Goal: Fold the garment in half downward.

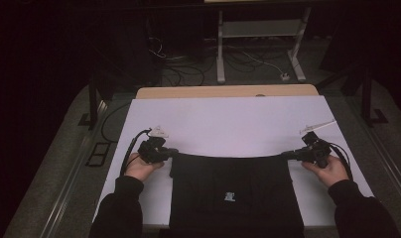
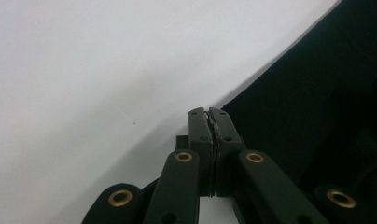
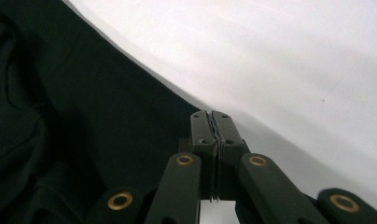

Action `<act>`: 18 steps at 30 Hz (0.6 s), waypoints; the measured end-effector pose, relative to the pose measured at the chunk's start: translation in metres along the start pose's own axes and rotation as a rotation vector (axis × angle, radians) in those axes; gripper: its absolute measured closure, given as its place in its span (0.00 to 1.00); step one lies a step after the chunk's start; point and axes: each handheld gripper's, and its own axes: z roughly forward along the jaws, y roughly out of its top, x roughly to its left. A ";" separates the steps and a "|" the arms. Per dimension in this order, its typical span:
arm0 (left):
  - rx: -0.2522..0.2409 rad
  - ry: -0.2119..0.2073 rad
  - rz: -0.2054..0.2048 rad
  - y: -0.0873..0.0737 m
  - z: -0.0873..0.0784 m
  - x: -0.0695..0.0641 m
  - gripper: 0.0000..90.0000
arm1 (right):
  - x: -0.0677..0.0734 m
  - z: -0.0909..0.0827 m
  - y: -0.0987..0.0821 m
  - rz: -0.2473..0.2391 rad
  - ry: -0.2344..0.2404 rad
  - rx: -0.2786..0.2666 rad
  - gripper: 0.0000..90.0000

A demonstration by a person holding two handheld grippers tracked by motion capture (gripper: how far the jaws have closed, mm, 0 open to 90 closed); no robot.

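On either far corner of the black garment [image 1: 235, 191], lying flat on the white surface [image 1: 228, 119], we have left tool [image 1: 172, 152] and right tool [image 1: 286, 155] clenched on cloth, its top edge stretched between them, both hands equally near.

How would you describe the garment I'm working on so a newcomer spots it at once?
On the white table cover, at its near edge, lies a black garment. The left gripper and right gripper pinch its far corners. A small white logo marks it.
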 end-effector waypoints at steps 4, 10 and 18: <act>-0.002 0.004 0.001 0.001 0.001 0.001 0.97 | -0.002 -0.002 0.001 0.008 -0.001 -0.013 0.97; -0.014 0.033 0.002 0.005 0.003 0.001 0.97 | -0.001 -0.002 0.006 0.002 -0.023 -0.029 0.97; -0.021 0.048 0.008 0.014 -0.001 0.002 0.97 | -0.001 -0.007 0.010 0.001 -0.042 -0.040 0.97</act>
